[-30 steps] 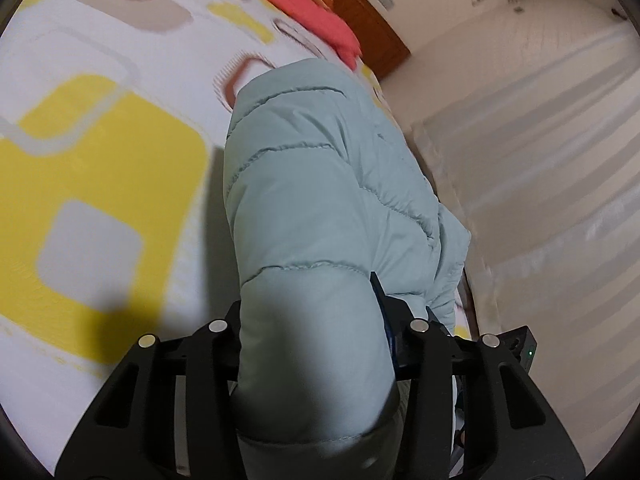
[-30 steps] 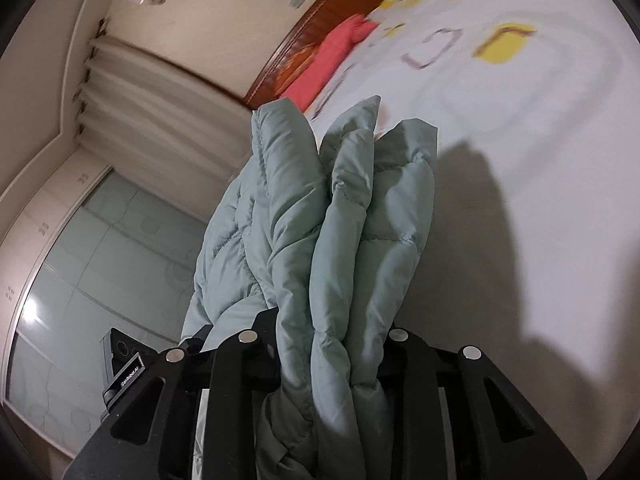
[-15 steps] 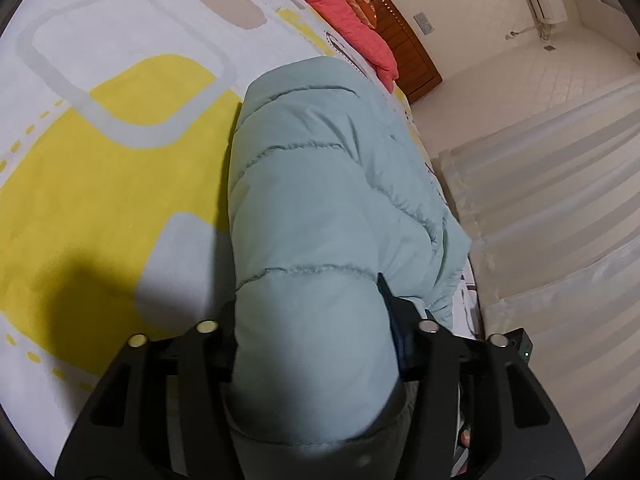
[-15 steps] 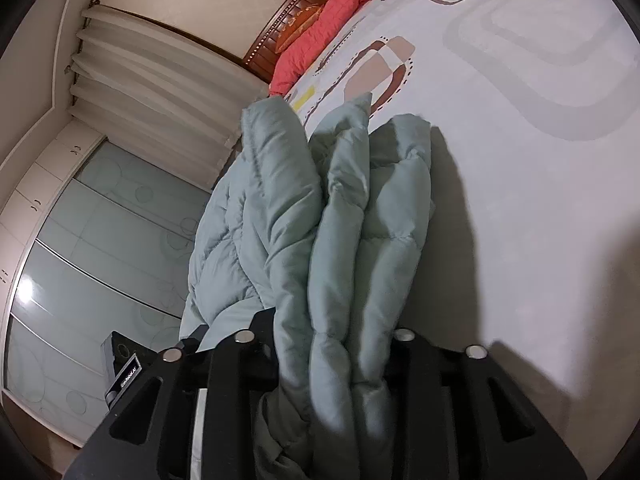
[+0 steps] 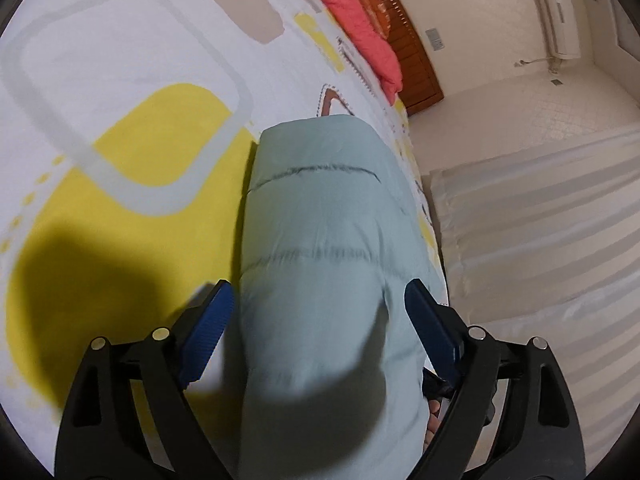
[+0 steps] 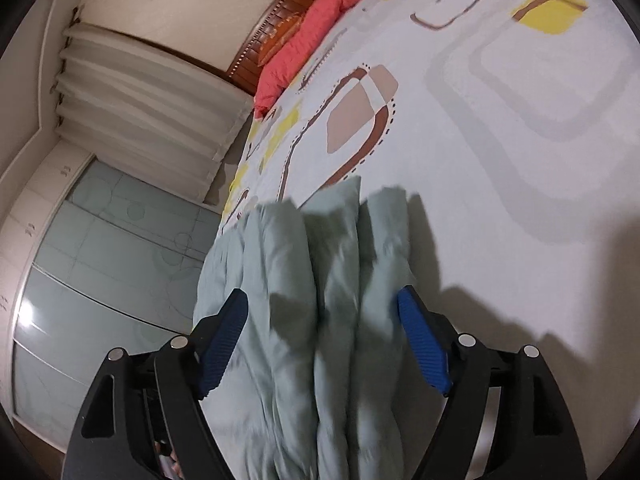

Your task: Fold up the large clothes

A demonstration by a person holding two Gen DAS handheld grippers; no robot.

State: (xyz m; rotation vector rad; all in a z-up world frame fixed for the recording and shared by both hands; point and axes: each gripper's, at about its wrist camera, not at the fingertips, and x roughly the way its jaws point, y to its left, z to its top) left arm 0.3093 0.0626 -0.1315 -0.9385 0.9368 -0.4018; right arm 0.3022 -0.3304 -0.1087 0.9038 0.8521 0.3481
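Note:
A pale green quilted jacket (image 5: 320, 220) lies in a thick folded bundle on the patterned bed sheet (image 5: 120, 80). It runs forward between the jaws of my left gripper (image 5: 318, 286), which are opening. The blue pads (image 5: 208, 332) stand clear of the fabric, with a gap on the left side. In the right wrist view the jacket (image 6: 340, 260) shows several stacked layers resting on the sheet (image 6: 520, 160). My right gripper (image 6: 322, 290) straddles it, its jaws opening too and its blue pads (image 6: 424, 344) no longer squeezing the layers.
A red pillow (image 5: 360, 20) lies against the wooden headboard (image 5: 412, 68) at the far end. White curtains (image 5: 540, 220) hang beside the bed's edge. A glass-fronted wardrobe (image 6: 100, 260) stands at the left of the right wrist view.
Both grippers were shut on the jacket and have spread their jaws wide, baring the blue pads. The bundle has come down onto the sheet, and both views have swung across the bed.

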